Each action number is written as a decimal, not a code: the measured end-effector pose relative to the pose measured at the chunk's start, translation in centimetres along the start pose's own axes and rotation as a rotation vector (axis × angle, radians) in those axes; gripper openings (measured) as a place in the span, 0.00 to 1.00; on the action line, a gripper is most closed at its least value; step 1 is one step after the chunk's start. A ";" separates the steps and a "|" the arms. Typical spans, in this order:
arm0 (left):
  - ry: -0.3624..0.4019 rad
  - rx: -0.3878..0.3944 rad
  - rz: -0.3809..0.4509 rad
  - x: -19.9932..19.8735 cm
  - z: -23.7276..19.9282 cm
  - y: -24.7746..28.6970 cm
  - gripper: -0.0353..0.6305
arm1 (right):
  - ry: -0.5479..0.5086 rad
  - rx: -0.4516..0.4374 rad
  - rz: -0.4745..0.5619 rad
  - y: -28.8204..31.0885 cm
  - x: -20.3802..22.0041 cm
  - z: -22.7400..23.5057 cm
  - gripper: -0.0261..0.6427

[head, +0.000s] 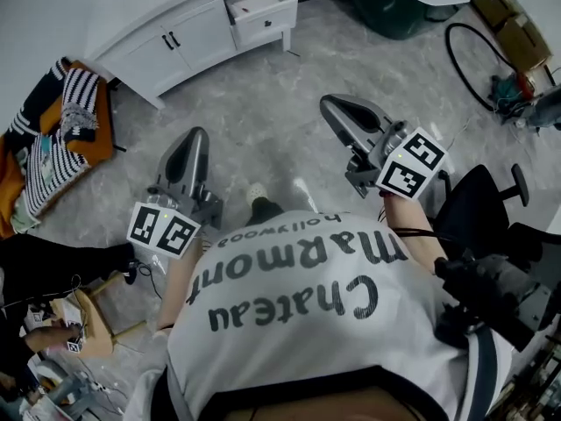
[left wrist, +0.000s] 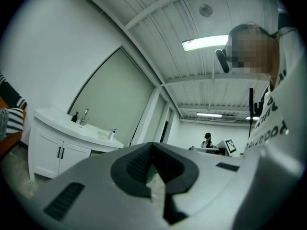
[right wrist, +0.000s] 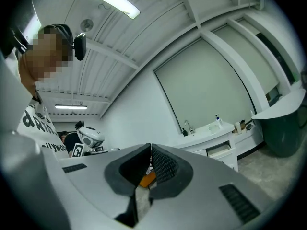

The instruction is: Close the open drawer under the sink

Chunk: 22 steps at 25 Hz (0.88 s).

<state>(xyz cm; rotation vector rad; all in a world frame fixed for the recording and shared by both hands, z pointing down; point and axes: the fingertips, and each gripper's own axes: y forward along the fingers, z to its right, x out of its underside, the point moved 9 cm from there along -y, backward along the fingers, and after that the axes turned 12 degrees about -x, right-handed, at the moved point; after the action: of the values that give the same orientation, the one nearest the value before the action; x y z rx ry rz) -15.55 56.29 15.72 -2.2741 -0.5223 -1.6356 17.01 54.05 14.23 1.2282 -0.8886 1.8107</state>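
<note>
The white vanity stands across the grey floor ahead of me, and its one open drawer sticks out at the right end. In the right gripper view the same drawer juts out under the sink counter. My left gripper and right gripper are held level in front of my body, both well short of the vanity. Each is shut with nothing in it; the tips meet in the left gripper view and the right gripper view. The left gripper view shows the vanity's doors, but its drawer is hidden.
A heap of striped clothes lies on the floor at the left. A black office chair is close on my right. A dark green tub, a black cable loop and cardboard boxes sit at the back right. A wooden stool stands at my lower left.
</note>
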 end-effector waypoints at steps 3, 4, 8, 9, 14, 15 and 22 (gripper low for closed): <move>0.015 0.024 -0.016 -1.6 -2.9 2.9 0.07 | -0.001 0.023 -0.012 3.2 -0.9 2.2 0.06; 0.027 0.032 -0.023 -2.1 -4.0 3.9 0.07 | -0.006 0.029 -0.017 4.5 -1.2 2.9 0.06; 0.079 0.067 -0.042 -3.8 -8.2 7.5 0.07 | -0.019 0.065 -0.035 9.2 -1.9 5.9 0.06; 0.093 0.075 -0.045 -4.1 -8.9 8.1 0.07 | -0.015 0.071 -0.031 9.9 -2.0 6.5 0.06; 0.177 0.106 -0.050 -5.4 -9.8 9.4 0.06 | -0.005 0.085 -0.001 11.5 -2.3 7.7 0.06; 0.185 0.110 -0.047 -5.5 -9.6 9.3 0.07 | -0.007 0.088 0.005 11.4 -2.4 7.8 0.06; 0.152 0.113 -0.051 -6.6 -14.2 11.0 0.06 | -0.012 0.119 0.002 15.9 -2.2 9.8 0.06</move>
<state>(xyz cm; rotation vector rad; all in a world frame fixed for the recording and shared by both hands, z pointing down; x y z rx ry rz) -24.48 39.44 13.62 -2.0532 -0.6236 -1.7394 7.78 37.76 13.01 1.3135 -0.7988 1.8821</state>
